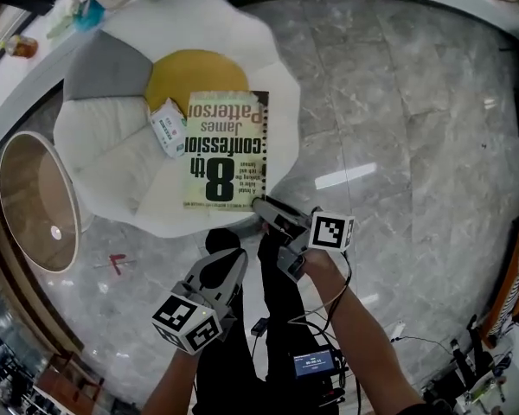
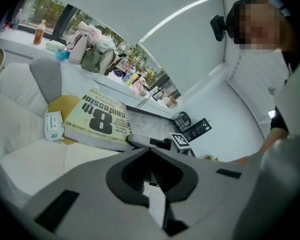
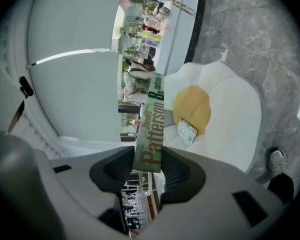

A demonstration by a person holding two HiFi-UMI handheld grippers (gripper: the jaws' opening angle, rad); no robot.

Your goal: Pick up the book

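The book [image 1: 227, 150], a pale paperback with a big "8th" on its cover, lies on a white flower-shaped cushion [image 1: 112, 162] beside the cushion's yellow centre [image 1: 195, 72]. My right gripper [image 1: 264, 207] is at the book's near right corner. In the right gripper view the green spine [image 3: 152, 119] runs between the jaws, and the pads press on it [image 3: 149, 161]. My left gripper [image 1: 227, 262] hangs nearer to me, short of the cushion, jaws together and holding nothing [image 2: 149, 151]. In the left gripper view the book [image 2: 97, 119] lies ahead.
A small white-and-green packet [image 1: 168, 126] lies on the cushion just left of the book. A round glass side table [image 1: 36, 201] stands to the left. Grey marble floor [image 1: 398, 102] spreads to the right. Bags and bottles [image 2: 90, 54] line the window sill behind.
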